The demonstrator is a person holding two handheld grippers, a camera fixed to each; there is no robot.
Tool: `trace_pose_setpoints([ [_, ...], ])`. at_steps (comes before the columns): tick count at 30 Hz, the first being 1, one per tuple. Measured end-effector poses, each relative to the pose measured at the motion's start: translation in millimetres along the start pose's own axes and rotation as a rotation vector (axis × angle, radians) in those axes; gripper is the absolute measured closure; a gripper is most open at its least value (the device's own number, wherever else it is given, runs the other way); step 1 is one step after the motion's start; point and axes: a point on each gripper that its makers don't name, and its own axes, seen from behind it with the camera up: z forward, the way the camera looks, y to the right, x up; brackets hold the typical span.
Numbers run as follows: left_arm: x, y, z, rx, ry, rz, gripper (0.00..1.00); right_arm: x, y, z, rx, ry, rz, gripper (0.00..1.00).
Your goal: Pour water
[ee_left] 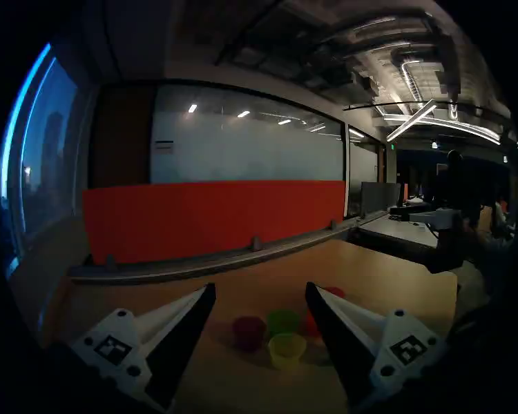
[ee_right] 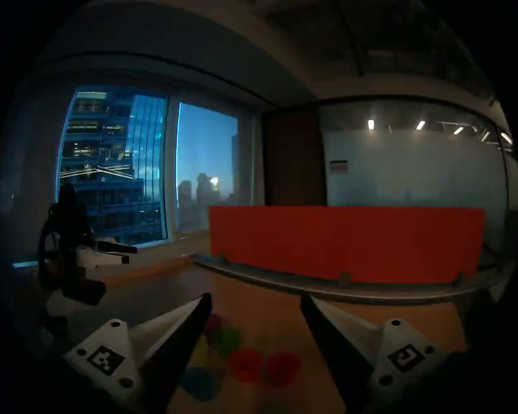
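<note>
Cup count, right gripper view: 2 red cups (ee_right: 246,363), 1 blue cup (ee_right: 200,383), 1 yellow cup (ee_right: 201,349), 1 green cup (ee_right: 228,338), 1 purple cup (ee_right: 213,321). 6 total, all in front of the orange divider (ee_right: 342,241).

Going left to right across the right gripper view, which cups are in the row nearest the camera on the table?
blue cup → left red cup → right red cup

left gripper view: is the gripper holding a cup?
No, the left gripper is open and empty, and the yellow cup stands on the table beyond its fingers.
</note>
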Motion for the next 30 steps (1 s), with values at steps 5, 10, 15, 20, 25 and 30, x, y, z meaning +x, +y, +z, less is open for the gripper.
trace_pose_setpoints([
  [5, -10.2, 3.1, 5.5, -0.035, -0.028, -0.006, 0.03, -11.0, -12.4, 4.2, 0.046, -0.04, -0.028, 0.01],
  [10, -18.2, 1.4, 12.2, -0.049, -0.047, 0.003, 0.03, -22.8, -24.6, 8.5, 0.089, -0.077, -0.06, 0.01],
  [15, -27.7, 6.3, 17.0, -0.074, -0.062, 0.01, 0.03, -33.0, -33.0, 12.6, 0.117, -0.103, -0.088, 0.01],
  [20, -39.3, 13.4, 22.2, -0.099, -0.079, 0.022, 0.03, -42.7, -30.6, 16.8, 0.118, -0.127, -0.098, 0.01],
  [25, -47.5, 18.3, 26.7, -0.12, -0.091, 0.034, 0.03, -46.0, -26.2, 21.0, 0.115, -0.134, -0.096, 0.01],
  [30, -55.7, 24.1, 30.2, -0.145, -0.106, 0.044, 0.03, -48.3, -21.7, 24.4, 0.111, -0.137, -0.092, 0.01],
])
